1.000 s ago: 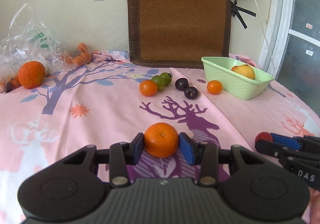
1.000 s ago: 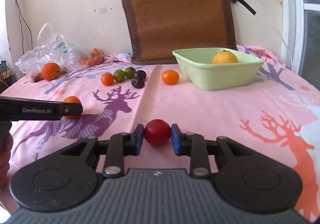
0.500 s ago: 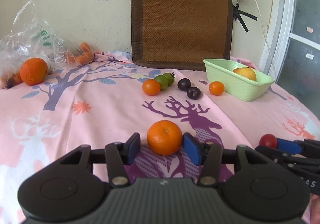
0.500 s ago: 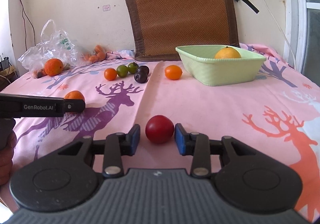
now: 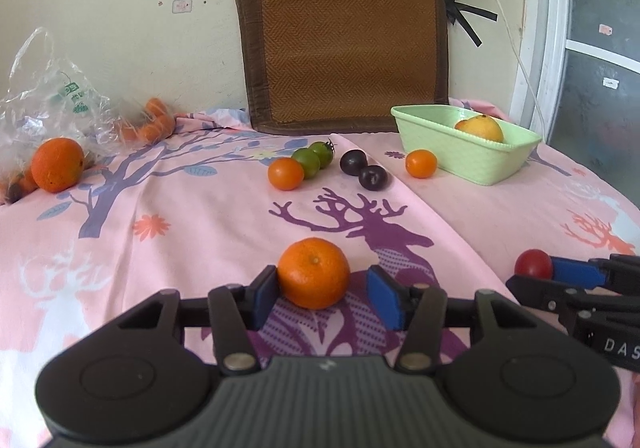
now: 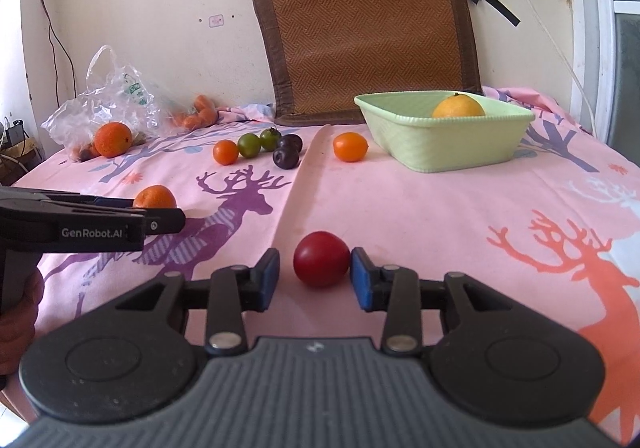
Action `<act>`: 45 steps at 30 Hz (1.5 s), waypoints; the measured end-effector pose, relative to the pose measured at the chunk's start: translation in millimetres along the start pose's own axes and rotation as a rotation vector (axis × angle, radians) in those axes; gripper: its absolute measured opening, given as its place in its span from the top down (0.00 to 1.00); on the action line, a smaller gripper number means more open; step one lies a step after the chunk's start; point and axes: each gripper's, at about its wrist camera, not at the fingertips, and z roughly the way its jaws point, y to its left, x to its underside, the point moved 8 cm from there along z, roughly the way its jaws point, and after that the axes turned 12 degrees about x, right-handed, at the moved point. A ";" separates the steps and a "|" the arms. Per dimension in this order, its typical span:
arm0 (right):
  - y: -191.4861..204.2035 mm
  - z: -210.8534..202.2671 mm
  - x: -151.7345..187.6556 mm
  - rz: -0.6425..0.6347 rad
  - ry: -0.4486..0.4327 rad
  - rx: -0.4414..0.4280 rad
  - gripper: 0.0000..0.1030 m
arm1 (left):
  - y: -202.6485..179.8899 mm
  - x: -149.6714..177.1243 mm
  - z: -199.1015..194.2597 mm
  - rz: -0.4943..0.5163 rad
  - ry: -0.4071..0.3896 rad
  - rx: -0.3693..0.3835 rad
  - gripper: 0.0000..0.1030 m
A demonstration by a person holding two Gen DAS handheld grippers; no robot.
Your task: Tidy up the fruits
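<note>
My left gripper [image 5: 323, 290] is open around an orange mandarin [image 5: 314, 272] that rests on the pink cloth; a gap shows at the right pad. My right gripper [image 6: 315, 276] is open around a red tomato [image 6: 321, 264] on the cloth, with a gap at the left pad. A green basket [image 6: 444, 139] at the back right holds a yellow-orange fruit [image 6: 458, 106]. In front of it lie an orange tomato [image 6: 350, 146], two dark plums [image 6: 286, 157], two green tomatoes [image 6: 249, 145] and another orange tomato [image 6: 225, 152].
A clear plastic bag [image 5: 52, 103] with a large orange [image 5: 57, 164] and carrots [image 5: 150, 125] lies at the back left. A brown woven cushion [image 5: 344, 43] leans on the wall. The left gripper shows in the right wrist view [image 6: 168, 219]. A door frame stands at the right.
Both grippers have opened wider. The mandarin and the red tomato, gripped a second ago, now sit loose on the cloth between the pads.
</note>
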 end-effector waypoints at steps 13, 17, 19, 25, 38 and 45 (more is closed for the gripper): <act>0.1 -1.0 1.3 -0.006 -0.004 0.032 0.57 | 0.9 0.4 0.4 -0.007 0.003 0.018 0.48; 0.2 -1.1 1.6 -0.009 -0.007 0.036 0.56 | 0.7 0.7 0.0 -0.017 -0.001 0.026 0.47; 0.1 -1.3 1.7 -0.006 -0.007 0.035 0.55 | 0.4 1.2 -0.3 -0.023 -0.003 0.035 0.44; -1.1 -1.5 1.4 0.006 -0.009 0.037 0.51 | -1.6 2.7 -0.7 -0.018 0.006 0.060 0.24; -0.6 -2.7 1.4 0.017 -0.009 0.032 0.51 | 7.7 1.9 -5.6 -0.084 -0.020 0.046 0.15; -1.6 -2.9 1.4 0.033 -0.008 0.025 0.50 | 28.7 -1.9 -33.9 -0.190 -0.138 -0.006 0.16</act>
